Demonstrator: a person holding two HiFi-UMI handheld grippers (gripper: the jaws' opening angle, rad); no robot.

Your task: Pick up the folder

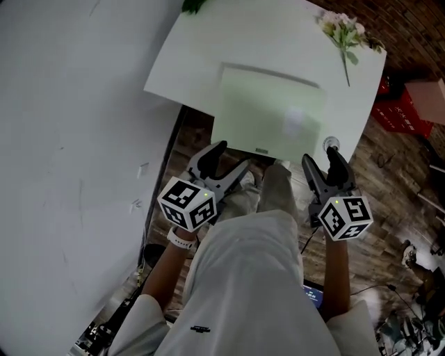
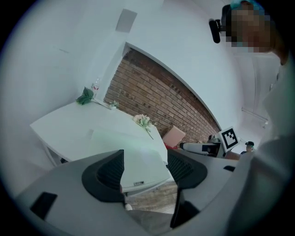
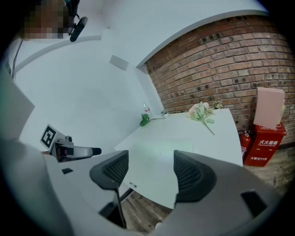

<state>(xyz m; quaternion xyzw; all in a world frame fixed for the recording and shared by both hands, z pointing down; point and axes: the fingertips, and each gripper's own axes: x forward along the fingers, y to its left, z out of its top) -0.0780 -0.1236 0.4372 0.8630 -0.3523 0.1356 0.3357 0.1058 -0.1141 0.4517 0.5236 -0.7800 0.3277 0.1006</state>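
The pale green folder (image 1: 271,115) overhangs the desk's (image 1: 188,55) near edge. The left gripper (image 1: 228,161) and right gripper (image 1: 321,157) hover just short of it, fingers (image 1: 211,158) apart and empty. This looks like the approach; next, straddle the overhanging edge and clamp.

The top edge cuts off the green sprig (image 1: 193,5); the folder's (image 1: 271,115) label (image 1: 261,151), perhaps print, is unreadably small.

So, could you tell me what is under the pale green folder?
The white table; the folder lies flat on it, its near end jutting over the edge. Anything between them is covered.
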